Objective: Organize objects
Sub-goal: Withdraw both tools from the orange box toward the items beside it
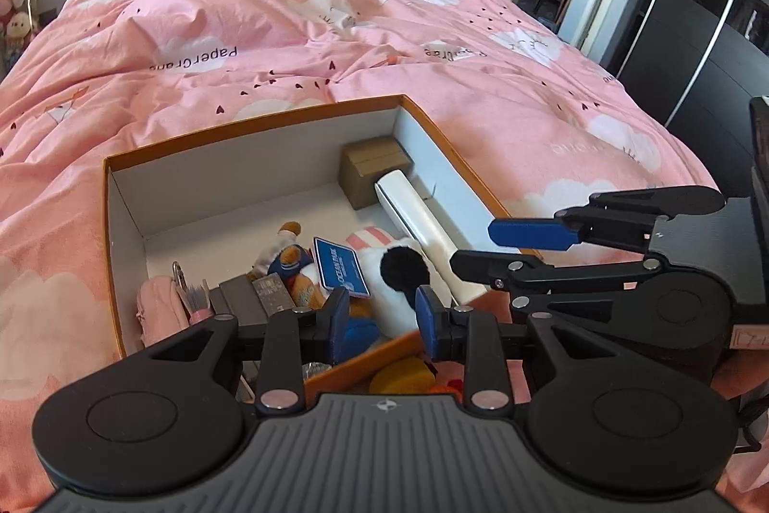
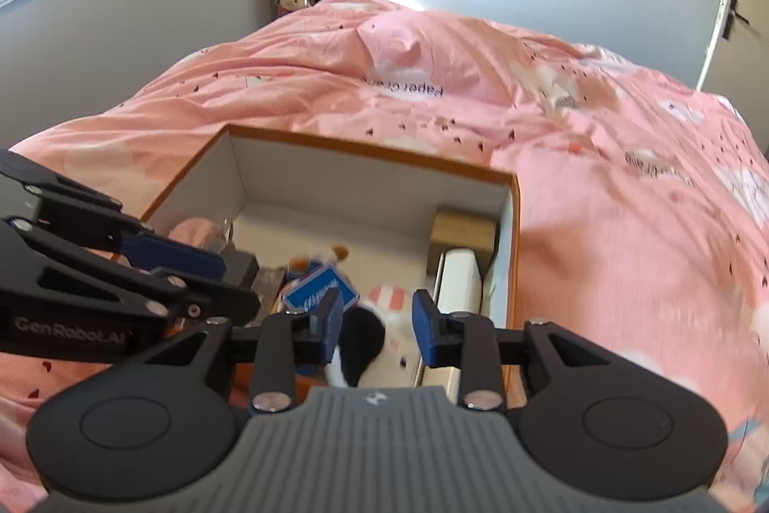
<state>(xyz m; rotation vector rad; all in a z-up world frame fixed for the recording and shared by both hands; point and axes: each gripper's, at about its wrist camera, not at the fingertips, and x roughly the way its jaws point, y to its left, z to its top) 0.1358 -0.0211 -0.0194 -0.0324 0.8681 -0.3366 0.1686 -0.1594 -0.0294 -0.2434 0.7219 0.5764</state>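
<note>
Hovering over box (image 1: 269,138), both jaws apart, empty

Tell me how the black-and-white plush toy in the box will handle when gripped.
The plush toy looks soft, so it will probably squash and flop. It seems light, and its fuzzy surface should resist slipping.

My left gripper (image 1: 382,328) jaws parted, holding nothing. My right gripper (image 2: 377,332) jaws parted too, just right of it.
</note>
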